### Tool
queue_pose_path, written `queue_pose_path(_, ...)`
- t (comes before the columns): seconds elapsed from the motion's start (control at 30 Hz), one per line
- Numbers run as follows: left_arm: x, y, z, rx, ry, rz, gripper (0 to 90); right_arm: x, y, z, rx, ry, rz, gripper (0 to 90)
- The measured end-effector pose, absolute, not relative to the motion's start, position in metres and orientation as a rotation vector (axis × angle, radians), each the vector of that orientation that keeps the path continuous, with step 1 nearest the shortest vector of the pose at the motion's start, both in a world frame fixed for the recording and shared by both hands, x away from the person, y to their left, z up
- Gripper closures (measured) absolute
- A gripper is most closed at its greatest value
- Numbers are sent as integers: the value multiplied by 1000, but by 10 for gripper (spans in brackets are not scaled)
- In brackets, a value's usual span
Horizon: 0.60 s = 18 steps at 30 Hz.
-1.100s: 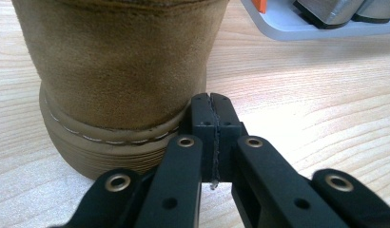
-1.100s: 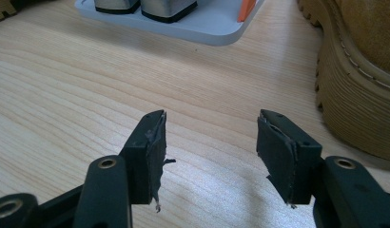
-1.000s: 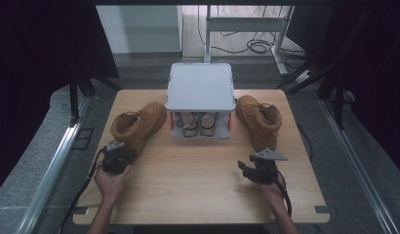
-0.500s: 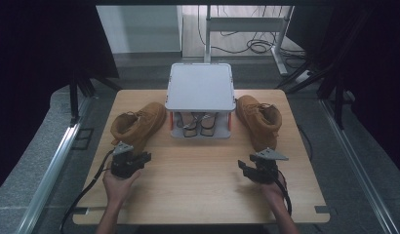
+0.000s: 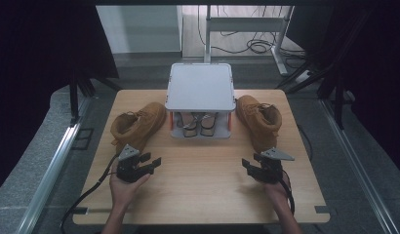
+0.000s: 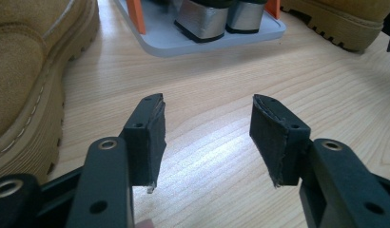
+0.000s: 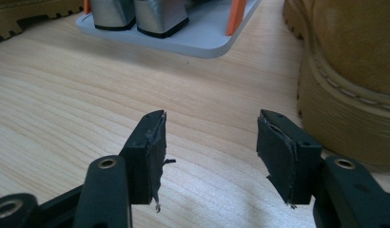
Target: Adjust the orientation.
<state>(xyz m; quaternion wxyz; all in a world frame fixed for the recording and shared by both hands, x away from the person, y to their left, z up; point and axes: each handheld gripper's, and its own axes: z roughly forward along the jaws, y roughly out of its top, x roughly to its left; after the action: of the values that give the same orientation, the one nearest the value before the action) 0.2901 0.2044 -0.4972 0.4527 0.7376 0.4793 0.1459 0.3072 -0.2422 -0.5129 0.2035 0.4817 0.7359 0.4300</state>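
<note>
from the high view i see my left tongs (image 5: pixel 148 162) in the lower left of the frame, jaws wide after just opening, nothing between them. the left boot (image 5: pixel 136 126) lies just above them, its toe end near the tongs but apart. my right tongs (image 5: pixel 250 163) sit in the lower right, jaws wide and empty, with the right boot (image 5: pixel 259 119) just above, its toe close to them. between the boots stands the grey rack (image 5: pixel 200 86) on the bench (image 5: pixel 203 195).

in the left gripper view the left tongs (image 6: pixel 207 130) gape over bare wood; the left boot (image 6: pixel 29 71) fills the left edge, beside the left jaw, not touching it.

in the right gripper view the right tongs (image 7: pixel 210 142) stand wide over bare wood; the right boot (image 7: pixel 350 71) rises at the right edge, just beside the right jaw.
</note>
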Motion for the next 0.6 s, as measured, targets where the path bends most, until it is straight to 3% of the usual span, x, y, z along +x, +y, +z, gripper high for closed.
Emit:
queue_pose_path(0.4,290,205,-500,1862,1183,407,411,304,-245,-507,1302,2023,1208,598)
queue_pose_path(0.5,291,205,-501,1863,1193,401,411,306,-246,-507,1295,2016,1198,676)
queue_pose_path(0.6,292,204,-503,1869,1204,395,411,313,-246,-511,1292,2027,1170,807)
